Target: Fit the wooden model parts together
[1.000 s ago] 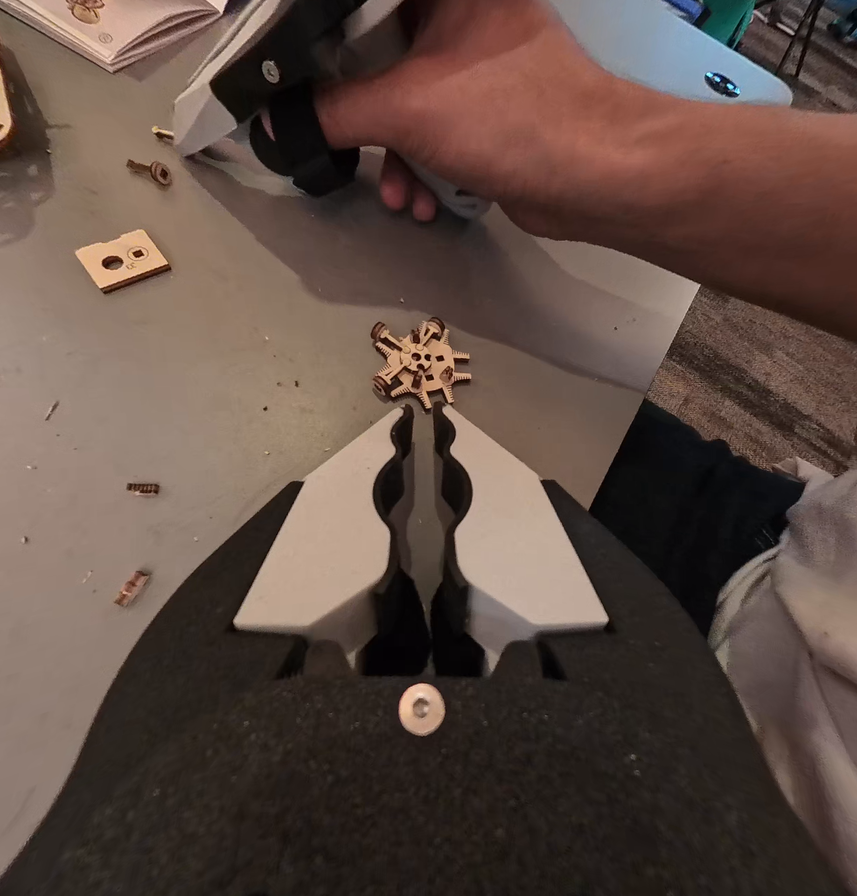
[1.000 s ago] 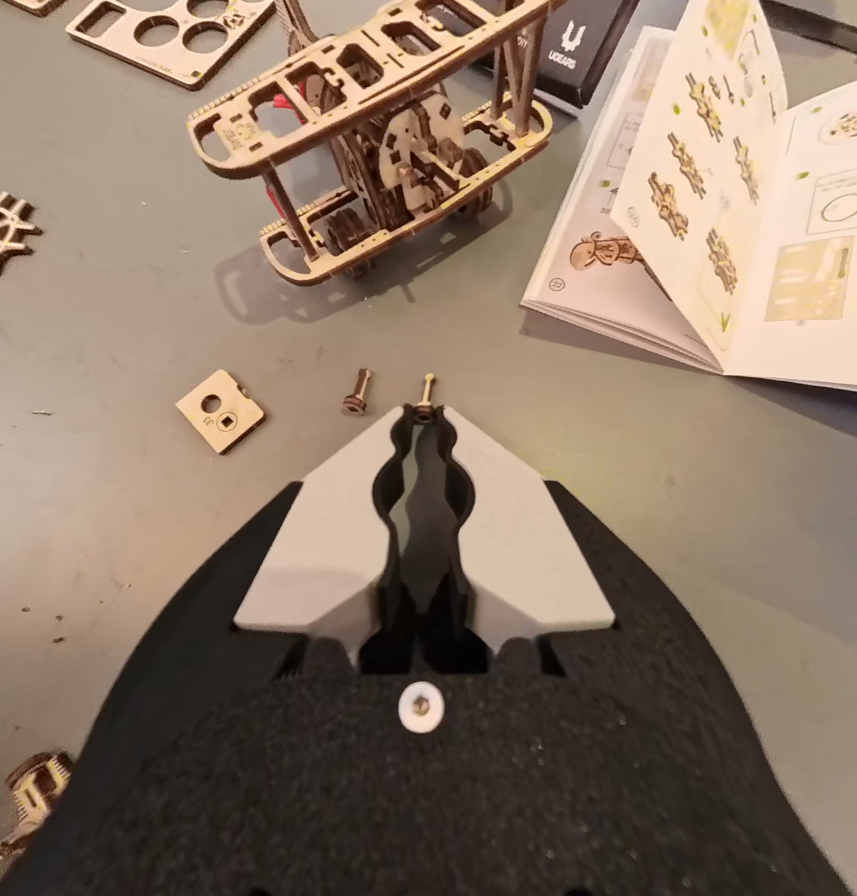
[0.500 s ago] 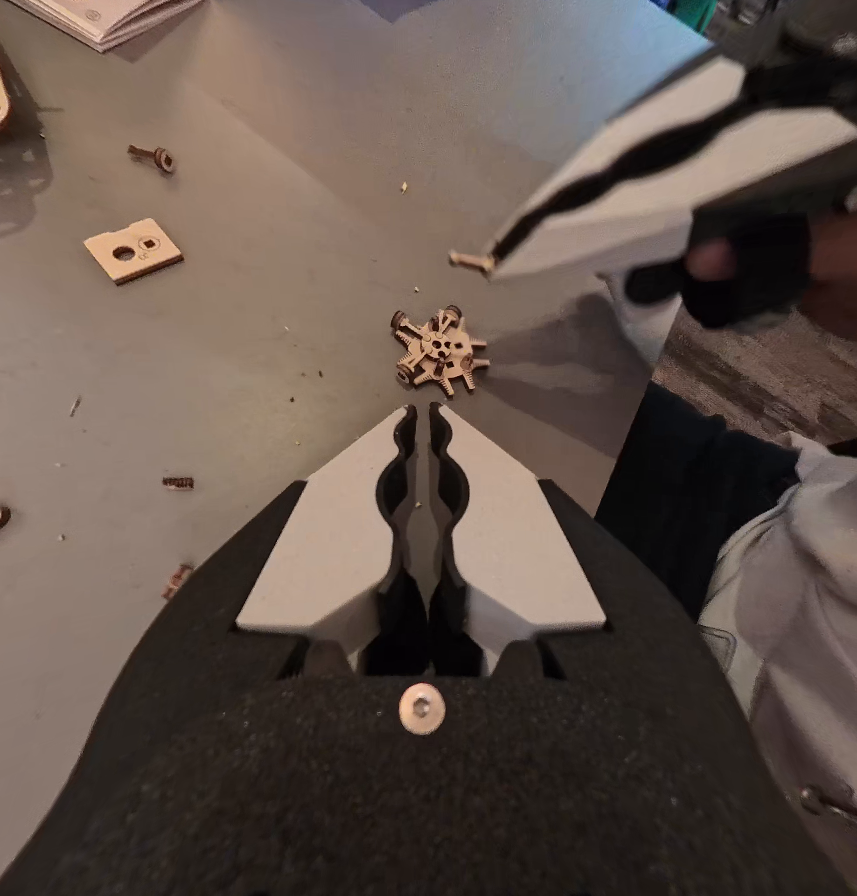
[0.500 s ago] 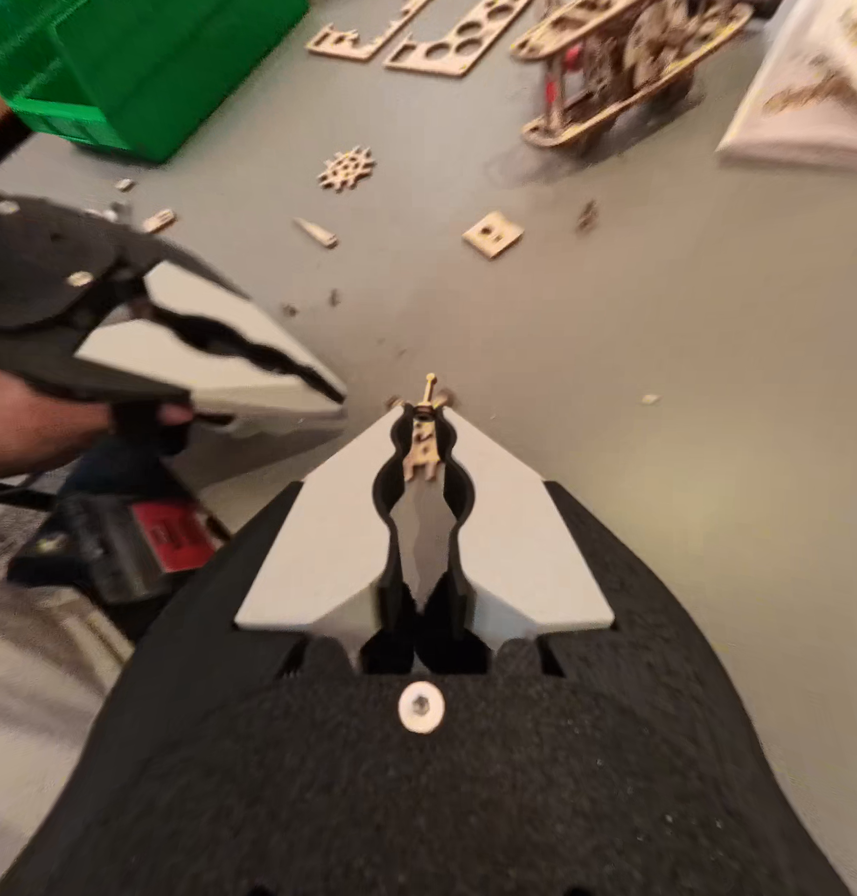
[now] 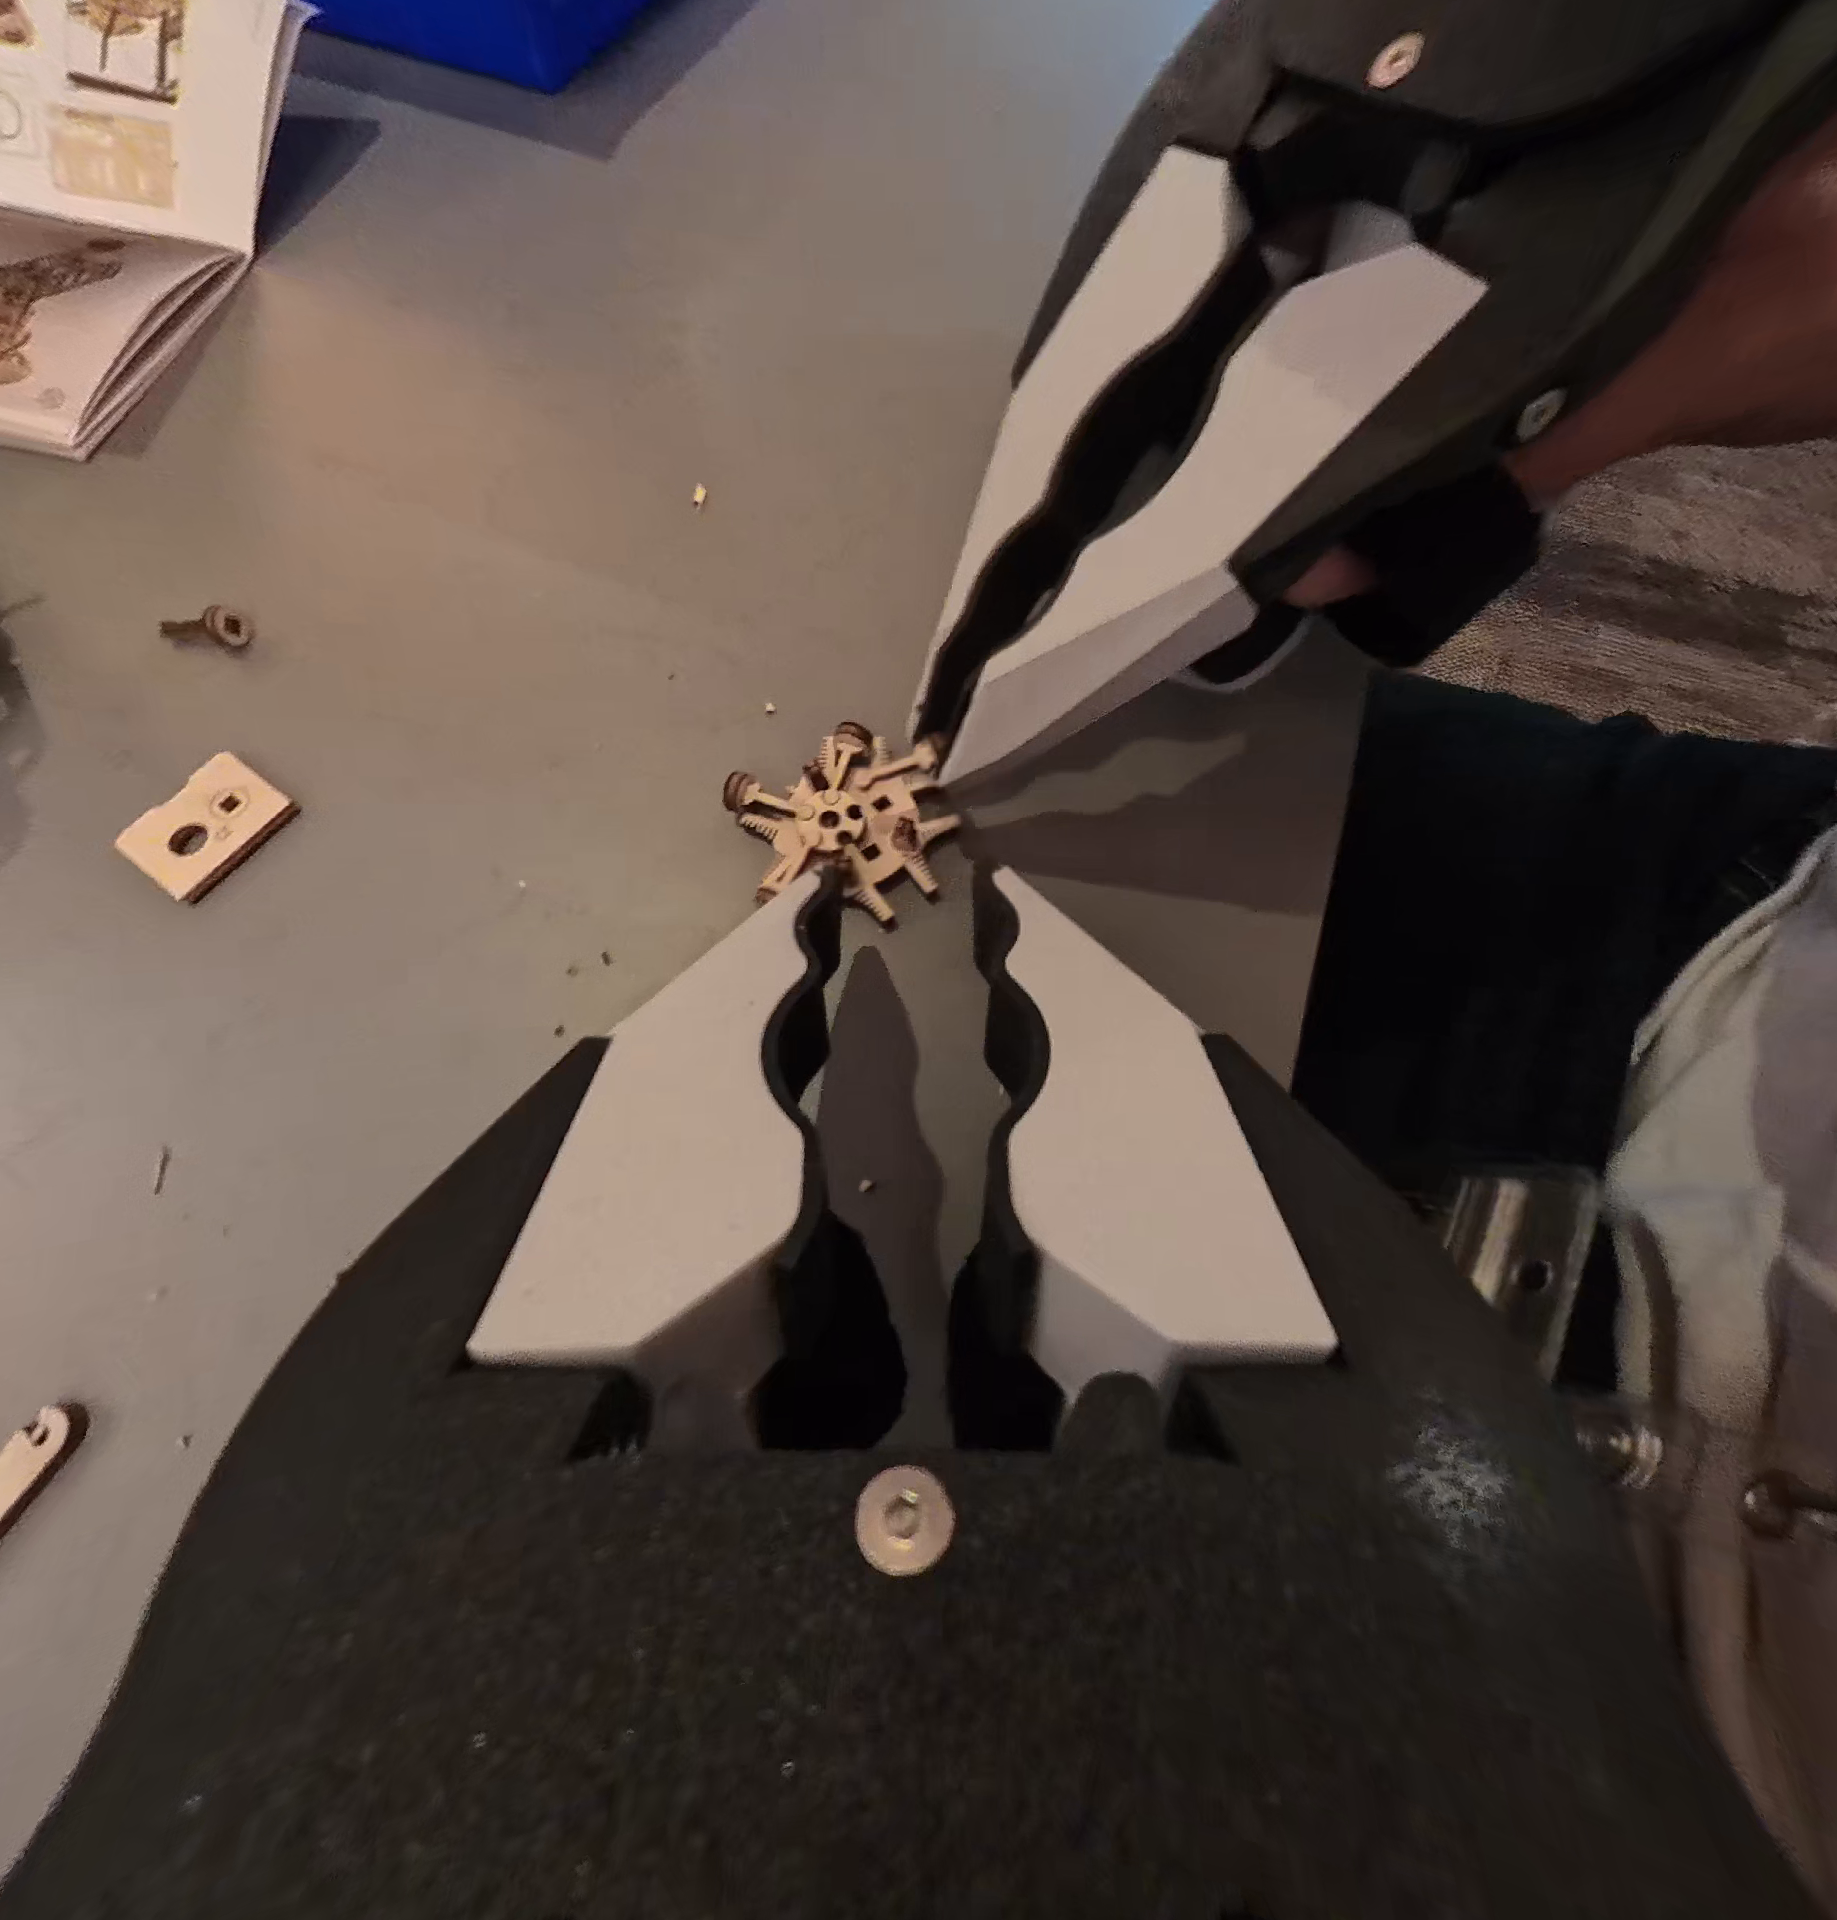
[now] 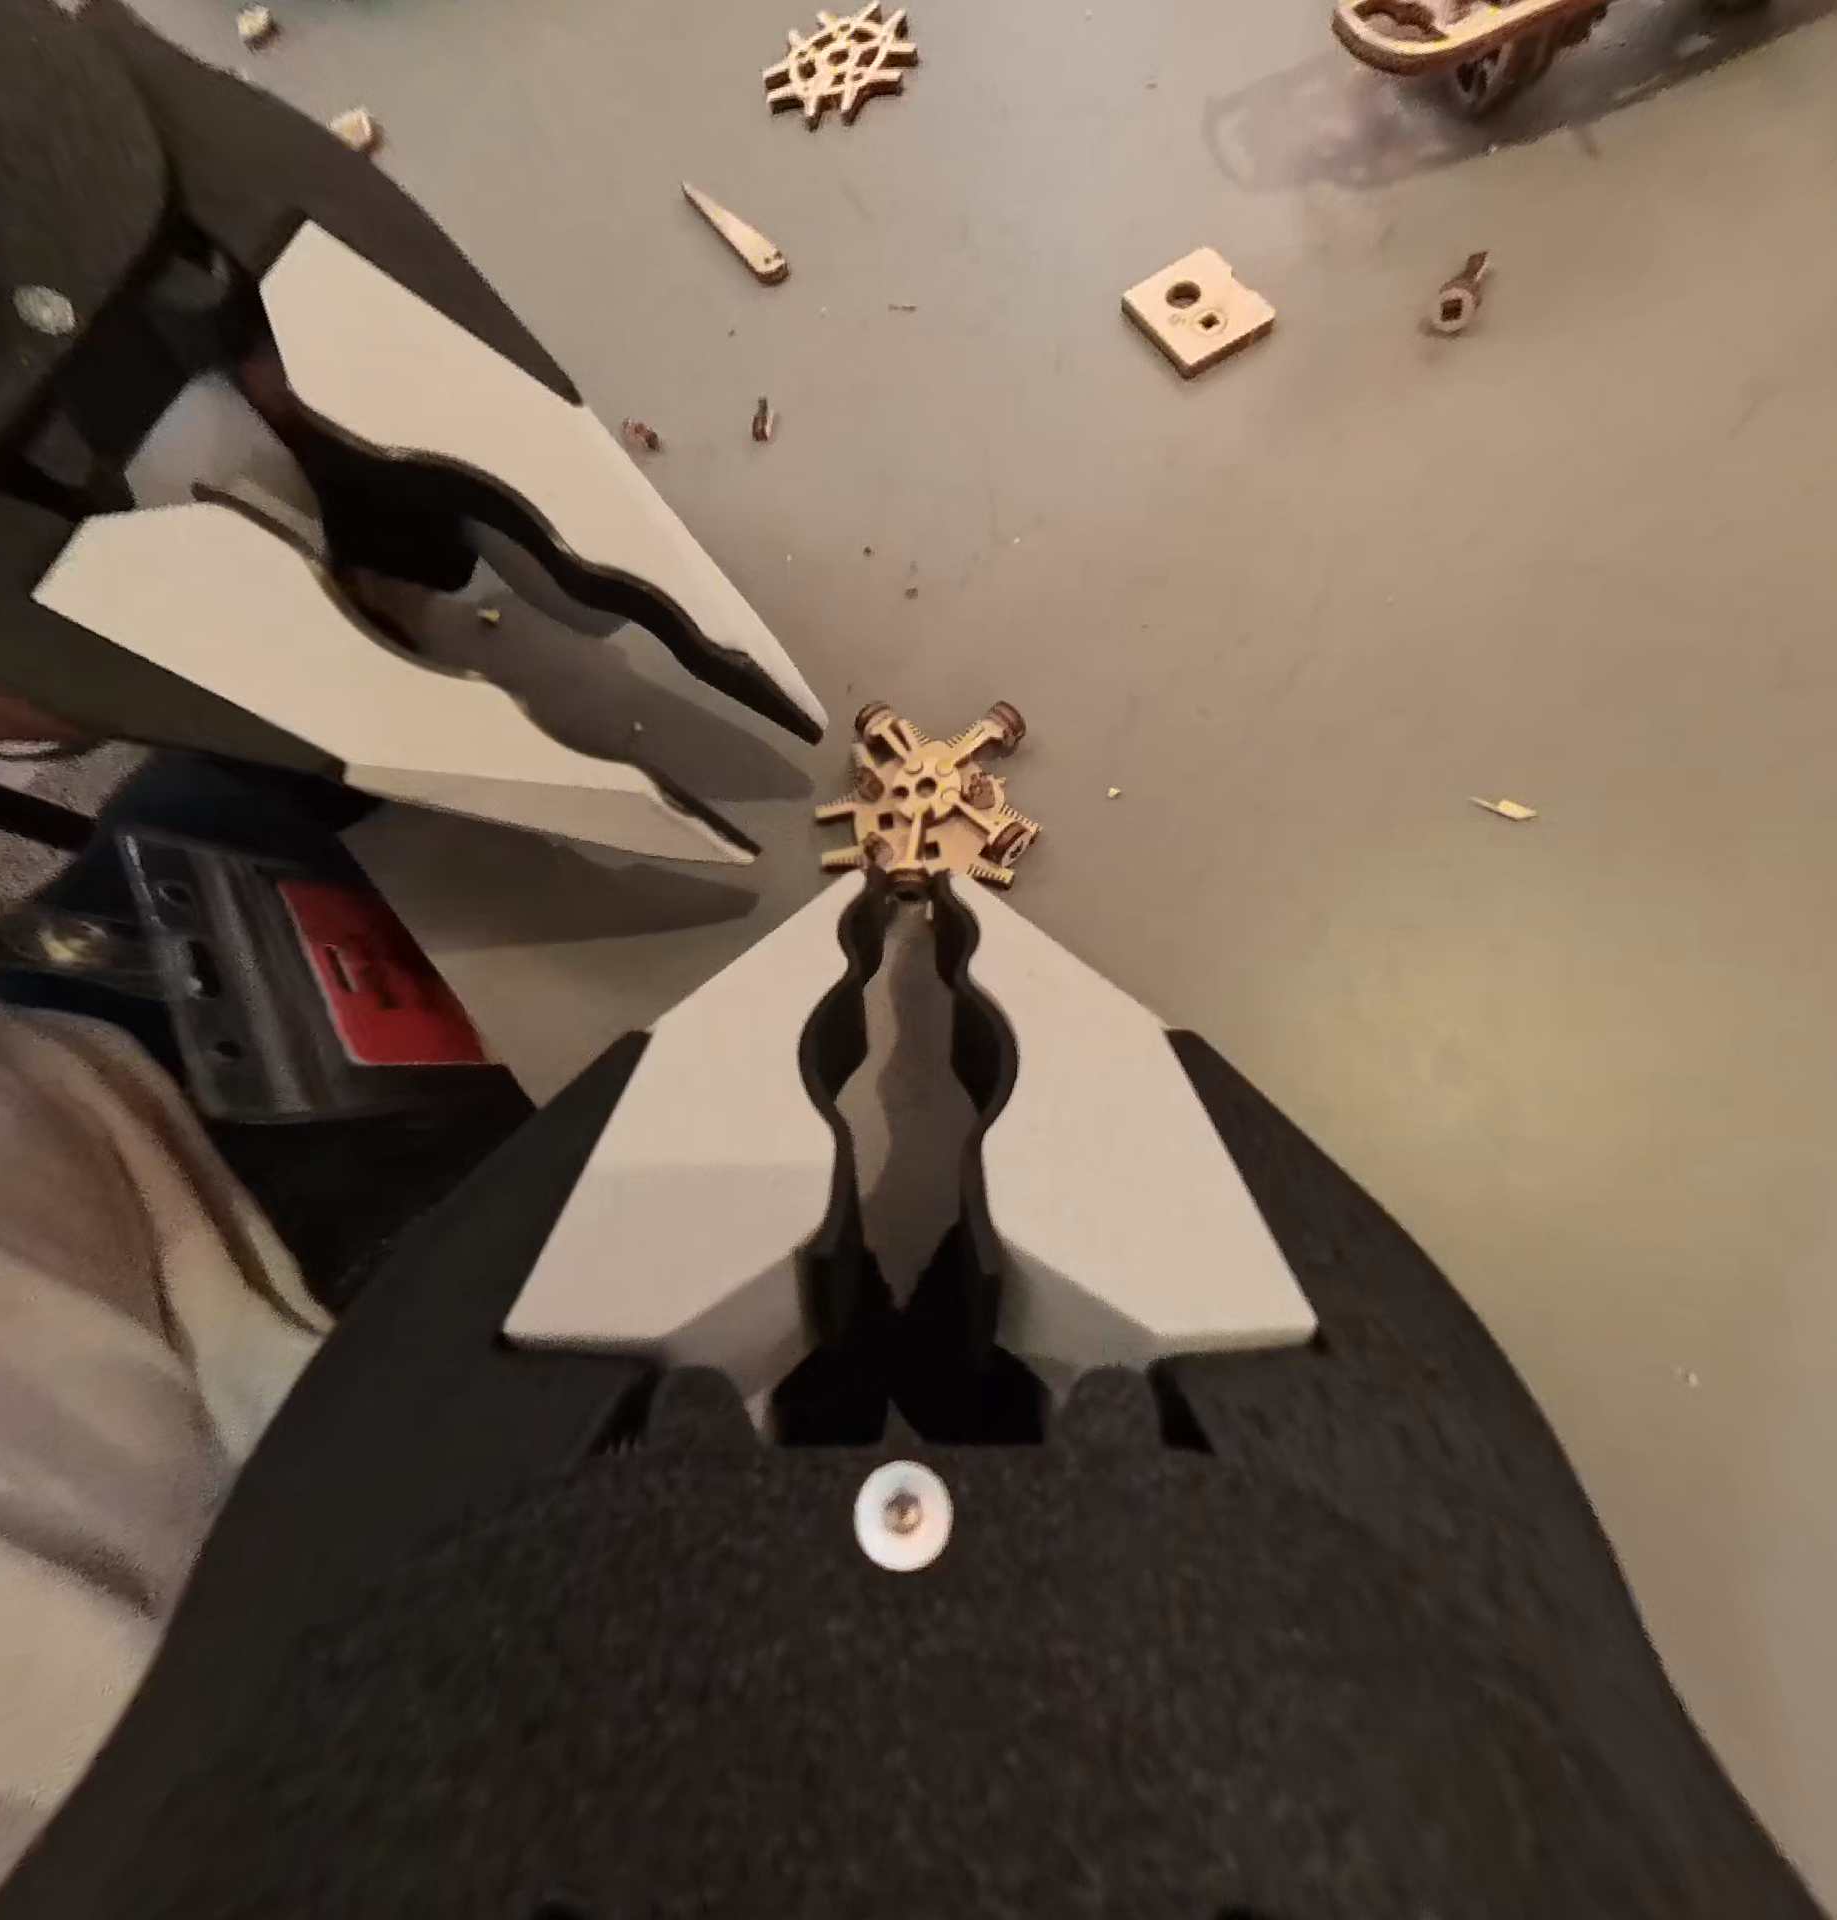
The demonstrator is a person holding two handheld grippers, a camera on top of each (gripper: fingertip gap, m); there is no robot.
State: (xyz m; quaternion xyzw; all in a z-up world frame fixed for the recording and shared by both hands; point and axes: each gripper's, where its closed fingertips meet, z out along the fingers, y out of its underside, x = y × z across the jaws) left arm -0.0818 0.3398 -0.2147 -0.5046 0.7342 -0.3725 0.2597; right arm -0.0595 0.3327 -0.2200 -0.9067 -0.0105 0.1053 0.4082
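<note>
The star-shaped wooden hub [image 5: 843, 821] lies flat on the grey tabletop [image 5: 457, 582] at the centre of both views, close to the tabletop's edge. Several small pegs already stick out from its rim like spokes.

The right gripper [image 6: 909, 883] has its fingers drawn narrow and pinched on a small wooden peg [image 6: 906, 881], whose tip sits at the near rim of the hub. Holding the peg by its tail end and in line with the fingers looks meant to let it be pushed straight into a slot in the hub.

The left gripper [image 5: 898, 883] has its fingers spread wide and holds nothing. One fingertip touches or nearly touches the hub's near edge and the other stands just beside it. It seems placed to brace the hub so that it does not slide when the peg is pressed in.

Spare parts lie apart on the tabletop: a square plate with holes [image 5: 207, 826], a loose peg [image 5: 213, 627] and a flat pointed sliver [image 6: 737, 234]. An instruction booklet [image 5: 83, 218] lies open at the upper left of the left wrist view. Its pages carry drawings and print too small to make out, and the square plate bears a tiny mark I cannot read either.
</note>
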